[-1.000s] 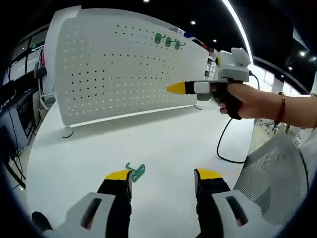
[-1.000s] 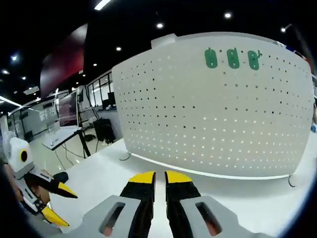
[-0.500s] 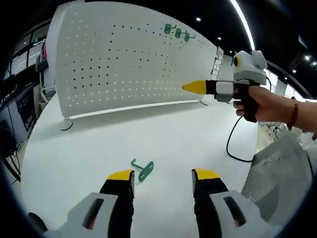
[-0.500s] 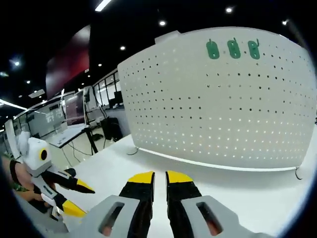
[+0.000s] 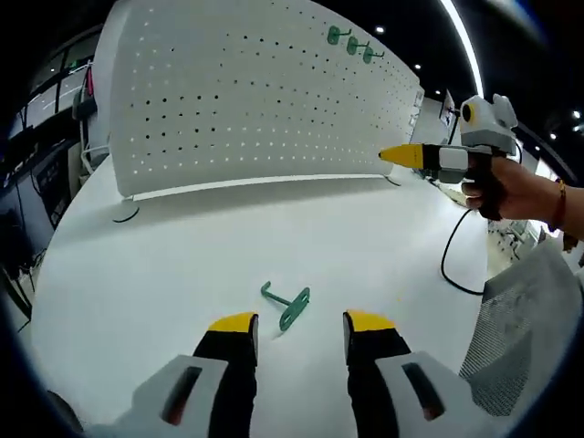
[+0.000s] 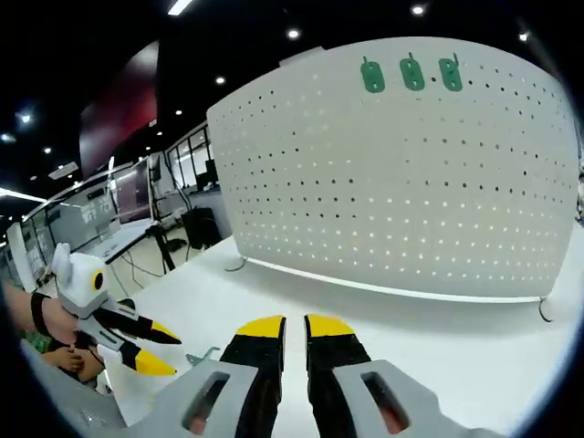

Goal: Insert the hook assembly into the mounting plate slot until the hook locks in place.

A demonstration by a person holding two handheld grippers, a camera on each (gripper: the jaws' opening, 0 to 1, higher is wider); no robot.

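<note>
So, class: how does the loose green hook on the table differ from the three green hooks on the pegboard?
The loose hook lies flat on the white table, unmounted; the three mounted hooks stand upright in a row near the pegboard's top edge. The loose one lies just ahead of the open left gripper. All are green.

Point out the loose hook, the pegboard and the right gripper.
Loose hook [image 5: 294, 307], left gripper view: on its flat green plate.
Pegboard [image 6: 401, 182], right gripper view: on the bare perforated face.
Right gripper [image 5: 394, 156], left gripper view: at the yellow tips.
</note>
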